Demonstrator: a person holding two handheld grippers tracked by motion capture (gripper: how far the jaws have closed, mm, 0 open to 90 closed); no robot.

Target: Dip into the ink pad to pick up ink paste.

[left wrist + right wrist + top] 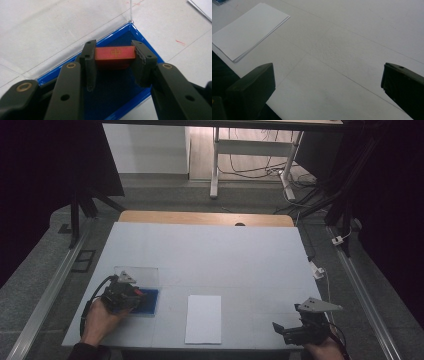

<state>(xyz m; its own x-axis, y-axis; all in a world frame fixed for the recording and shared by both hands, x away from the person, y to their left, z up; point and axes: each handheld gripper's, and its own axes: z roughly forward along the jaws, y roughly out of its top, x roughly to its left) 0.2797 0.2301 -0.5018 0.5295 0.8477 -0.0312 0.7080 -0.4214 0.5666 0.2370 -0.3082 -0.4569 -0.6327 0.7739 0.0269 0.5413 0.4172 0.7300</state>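
- Lower left of the high view: the left gripper (pixel 131 292) reaches down into a clear-walled box with a blue floor (pixel 150 306), which sits on the white worktop (pixel 210 255).
- In the left gripper view, its jaws are clamped on a red block (pixel 115 53), one pad pressed against each short end; the block sits in the middle of that frame, just above the blue floor.
- The block's long axis runs straight across from one jaw to the other, so the grip spans its length rather than its width. A gold mark shows on the face turned towards the camera.
- The box's corner, with its clear walls rising, lies just beyond the block towards the top of the left gripper view; I'd judge a lift has to come straight up to clear those walls.
- Lower right of the high view: the right gripper (pixel 290 330) rests near the worktop's near edge, well apart from the box. In the right gripper view its jaws stand wide apart with nothing between them.
- A sheet of white paper (pixel 203 318) lies flat between the two grippers, in the lower middle of the high view.
- The left hand (pixel 100 320) is plainly the nearer one; the block is already in its grip.
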